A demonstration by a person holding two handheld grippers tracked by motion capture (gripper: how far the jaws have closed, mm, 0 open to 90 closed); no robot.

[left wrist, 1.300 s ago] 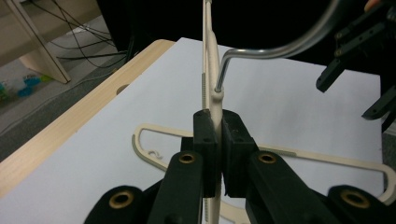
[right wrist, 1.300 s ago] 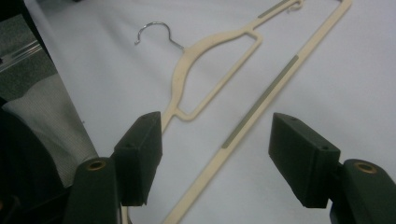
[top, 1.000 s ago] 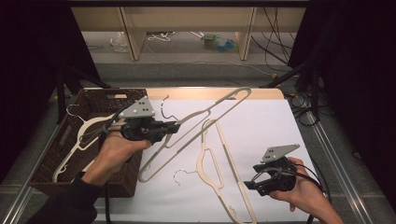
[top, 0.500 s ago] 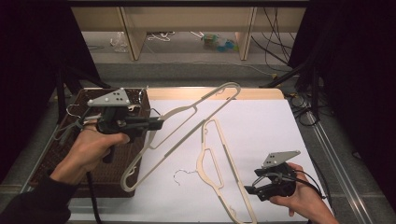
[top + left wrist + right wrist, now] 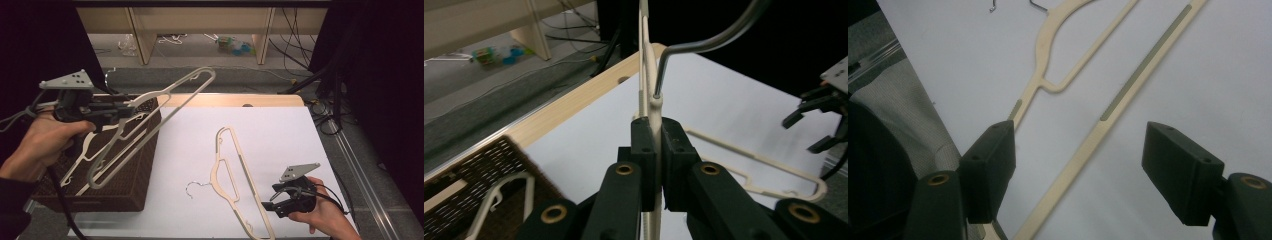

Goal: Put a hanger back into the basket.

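Nearest, at the lower right of the high view, the right gripper (image 5: 280, 200) is held low over the white table sheet (image 5: 280, 130) with its jaws spread wide and nothing pressed between them. In the right gripper view, the long bar of the second cream hanger (image 5: 1128, 95) is seen lying flat between those open jaws, untouched by either pad.

Farther up, at the left of the high view, the left gripper (image 5: 131, 107) is clamped shut on the neck of the lifted cream hanger (image 5: 165, 102), just below its metal hook (image 5: 704, 42). That hanger is carried in the air, tilted, its lower end hanging over the brown wicker basket (image 5: 142, 165), where another pale hanger (image 5: 82, 150) is already lying.

A snag is judged the main risk: the dangling lower end could catch on the basket rim or tangle with the hanger inside. Because the grip is taken on one thin point, the hanger might also swivel in the jaws or slip free.
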